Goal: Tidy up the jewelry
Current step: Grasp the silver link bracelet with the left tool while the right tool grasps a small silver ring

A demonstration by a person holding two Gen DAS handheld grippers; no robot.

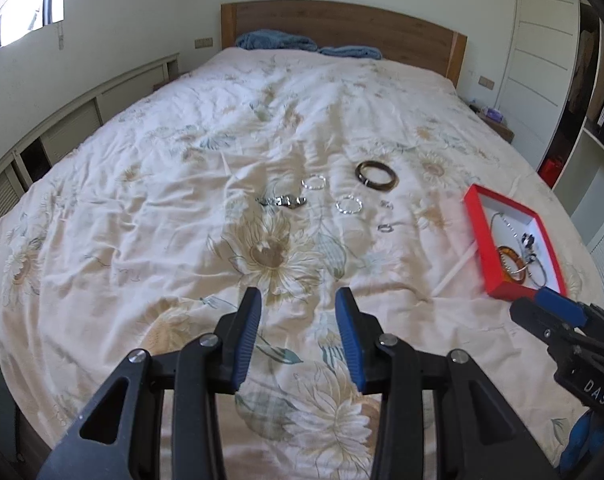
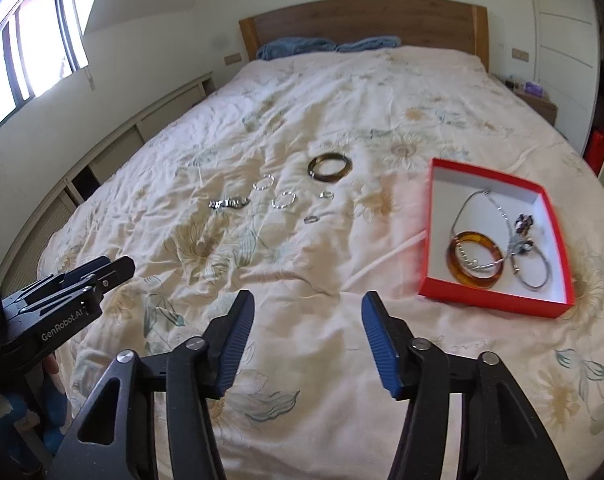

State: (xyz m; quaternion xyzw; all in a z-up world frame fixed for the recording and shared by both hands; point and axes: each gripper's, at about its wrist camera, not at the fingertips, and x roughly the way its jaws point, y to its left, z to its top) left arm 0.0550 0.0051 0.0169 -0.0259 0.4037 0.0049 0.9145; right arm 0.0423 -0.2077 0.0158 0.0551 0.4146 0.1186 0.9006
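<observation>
Both claws, left gripper [image 1: 298, 300] and right gripper [image 2: 308, 304], gape empty above the rumpled floral quilt [image 1: 182, 200]; a glossy amber bangle [image 2: 477, 259] lies in the red box [image 2: 498, 300] near the quilt's right edge.

Floral bedspread [image 1: 182, 152], wooden headboard [image 1: 342, 24]
</observation>
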